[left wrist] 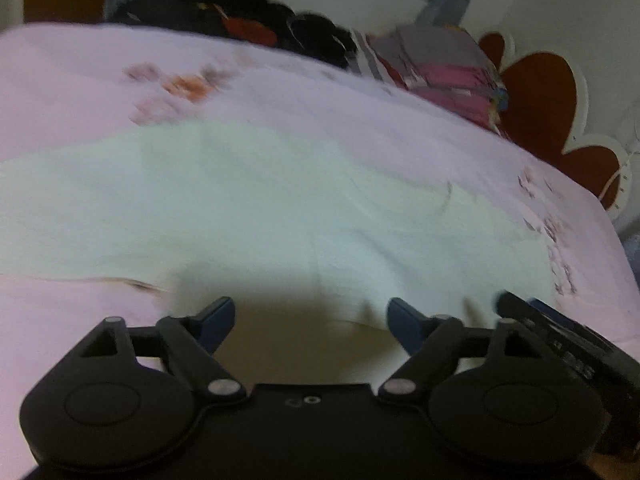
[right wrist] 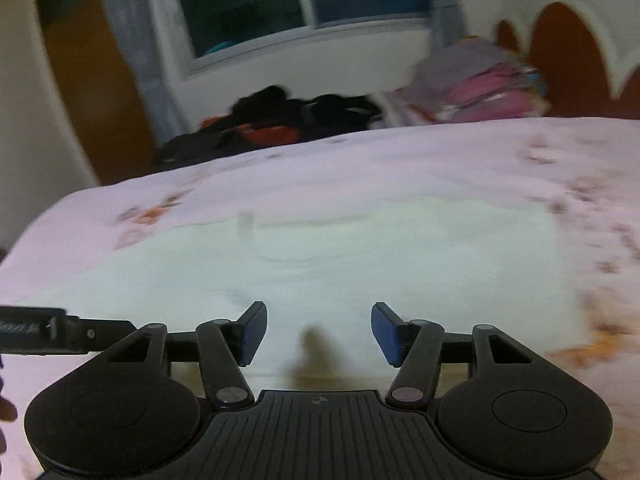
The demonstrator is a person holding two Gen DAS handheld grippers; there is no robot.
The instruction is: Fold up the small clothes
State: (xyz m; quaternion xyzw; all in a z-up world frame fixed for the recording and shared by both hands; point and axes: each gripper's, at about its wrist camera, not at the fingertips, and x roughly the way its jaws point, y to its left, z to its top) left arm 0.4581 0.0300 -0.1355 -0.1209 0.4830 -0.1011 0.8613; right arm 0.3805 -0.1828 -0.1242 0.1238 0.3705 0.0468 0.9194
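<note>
Here, a pale mint-white garment (right wrist: 320, 264) spread flat on the pink floral bedsheet (right wrist: 360, 160). Just above its near edge, left tongs (left wrist: 310, 322) and right tongs (right wrist: 318, 332), both gaping, nothing between. Beyond, folded stack of pink and grey clothes (right wrist: 480, 88) and dark clothes heap (right wrist: 280, 112).

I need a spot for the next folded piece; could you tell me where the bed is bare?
Bare pink sheet runs between the pale garment and the far edge. The far side is crowded: dark clothes and the folded stack.
</note>
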